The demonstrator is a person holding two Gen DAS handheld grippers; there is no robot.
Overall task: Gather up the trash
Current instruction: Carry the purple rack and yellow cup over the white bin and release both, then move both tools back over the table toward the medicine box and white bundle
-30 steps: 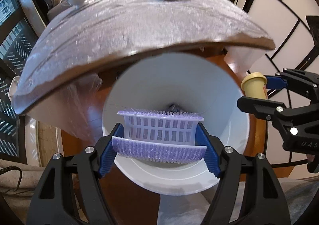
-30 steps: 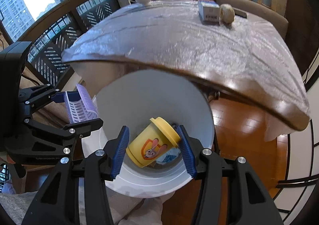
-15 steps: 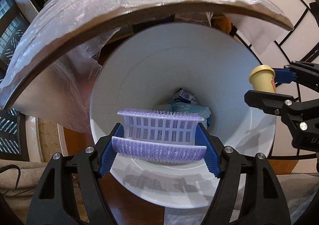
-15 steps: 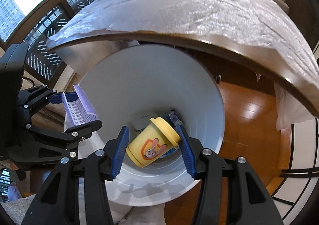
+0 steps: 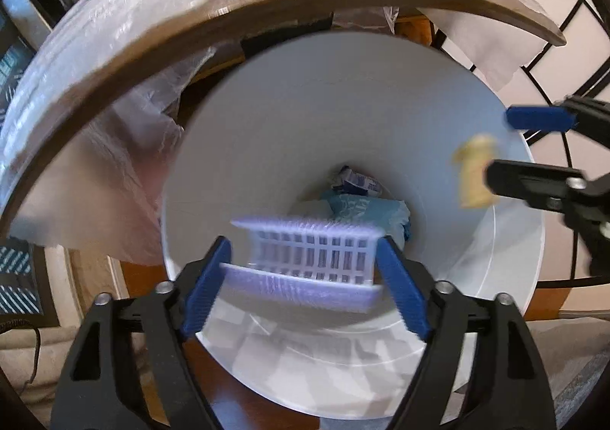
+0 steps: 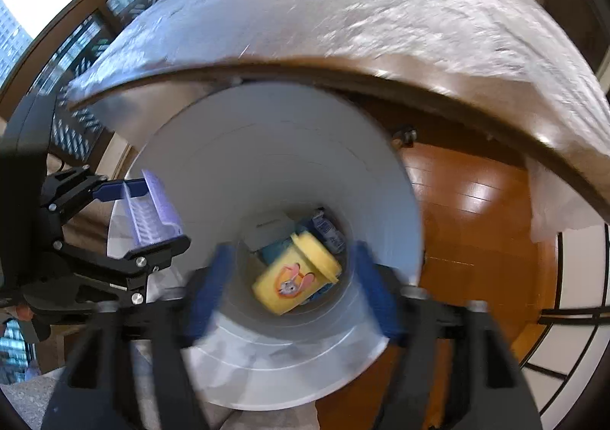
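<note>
Both grippers hang over the white bin, jaws just opening. The left gripper stands spread, the lilac plastic basket blurred between its pads; whether it still touches them is unclear. The right gripper is spread too, the yellow tub loose between them above wrappers.

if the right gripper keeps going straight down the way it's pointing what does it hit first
Probably the yellow tub: it sits loose between the right gripper's just-opened jaws, directly ahead. Beyond it lies trash at the white bin's bottom. Depth is hard to judge.
</note>
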